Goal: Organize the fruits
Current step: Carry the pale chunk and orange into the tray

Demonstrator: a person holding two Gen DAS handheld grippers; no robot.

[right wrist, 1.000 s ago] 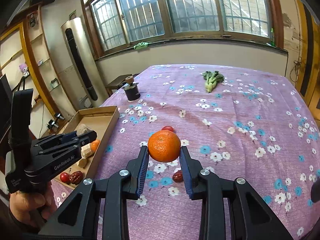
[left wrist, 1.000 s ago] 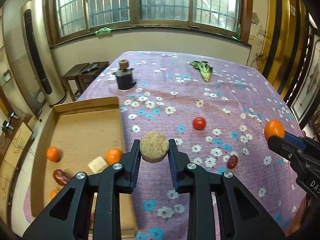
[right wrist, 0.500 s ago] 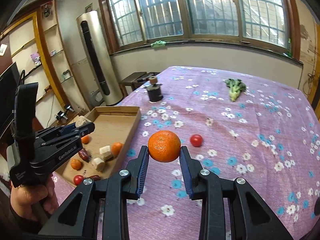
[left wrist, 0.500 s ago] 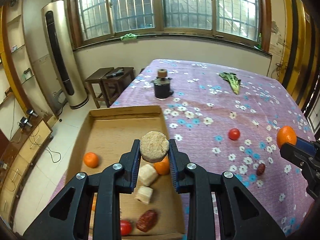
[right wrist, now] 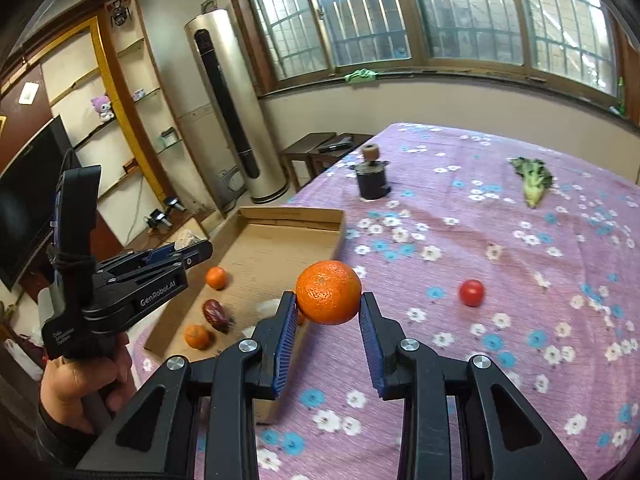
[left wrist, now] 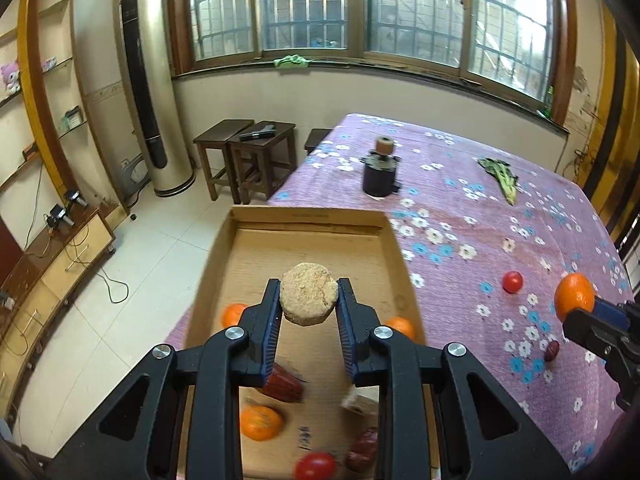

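My left gripper (left wrist: 308, 306) is shut on a round tan crumbly cake (left wrist: 308, 294) and holds it above the cardboard tray (left wrist: 308, 216). The tray holds oranges (left wrist: 260, 422), red dates (left wrist: 282, 386) and a tomato (left wrist: 316, 466). My right gripper (right wrist: 328, 312) is shut on an orange (right wrist: 329, 292) above the tray's right edge (right wrist: 340, 224). The left gripper also shows in the right wrist view (right wrist: 192, 252). A red tomato (right wrist: 471, 292) and a red date (left wrist: 552, 350) lie on the purple flowered tablecloth (right wrist: 520, 264).
A dark cylindrical jar with a cork top (right wrist: 372, 178) stands at the table's back left. A leafy green vegetable (right wrist: 532, 180) lies at the back. Wooden stools (left wrist: 248, 152) and a tall air conditioner (left wrist: 148, 92) stand beyond the table's left edge.
My left gripper has moved left with the cake, from over the cloth to over the tray. My right gripper has moved left toward the tray with the orange.
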